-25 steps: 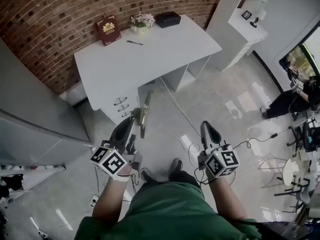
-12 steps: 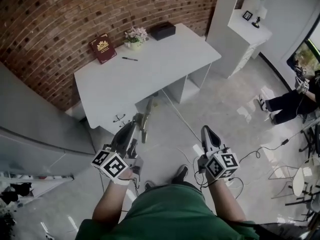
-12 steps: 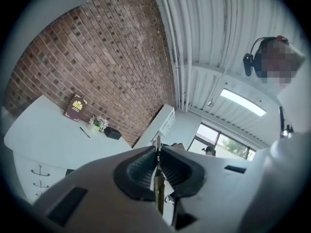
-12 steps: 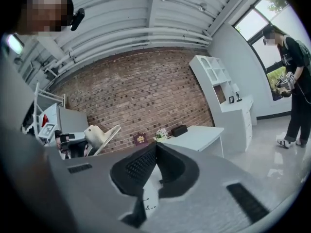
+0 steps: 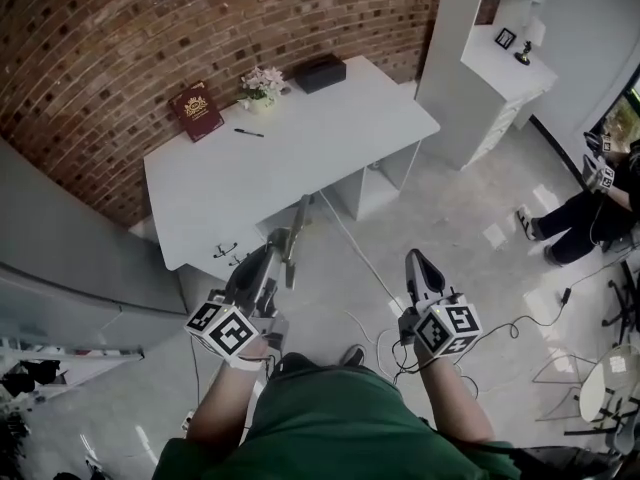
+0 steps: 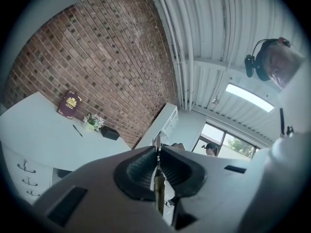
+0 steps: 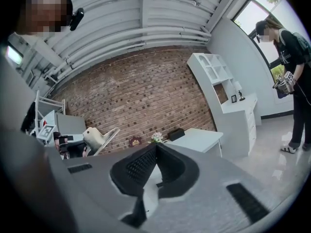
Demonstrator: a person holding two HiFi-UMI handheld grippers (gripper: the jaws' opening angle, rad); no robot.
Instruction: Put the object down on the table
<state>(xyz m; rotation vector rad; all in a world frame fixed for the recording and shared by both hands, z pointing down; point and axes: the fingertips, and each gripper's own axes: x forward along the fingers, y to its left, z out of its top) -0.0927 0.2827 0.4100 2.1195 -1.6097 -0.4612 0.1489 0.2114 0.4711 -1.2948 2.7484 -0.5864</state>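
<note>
Holding a thin tool (image 5: 296,223) tight in the left gripper (image 5: 268,258) by the table (image 5: 300,138), with the right gripper (image 5: 413,256) shut, empty.

We get bright, even daylight with soft shadows, the ceiling strip light (image 6: 250,97) and window (image 6: 232,143) blown out up-right of the left gripper (image 6: 156,150), glare patches on the floor (image 5: 480,208) beyond the right gripper (image 5: 413,260), and heavy fisheye bending with dark vignetted corners.

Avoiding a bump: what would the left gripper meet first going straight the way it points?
Likely the white desk, near its front edge, with the tip of the held rod arriving first; height is hard to judge.
</note>
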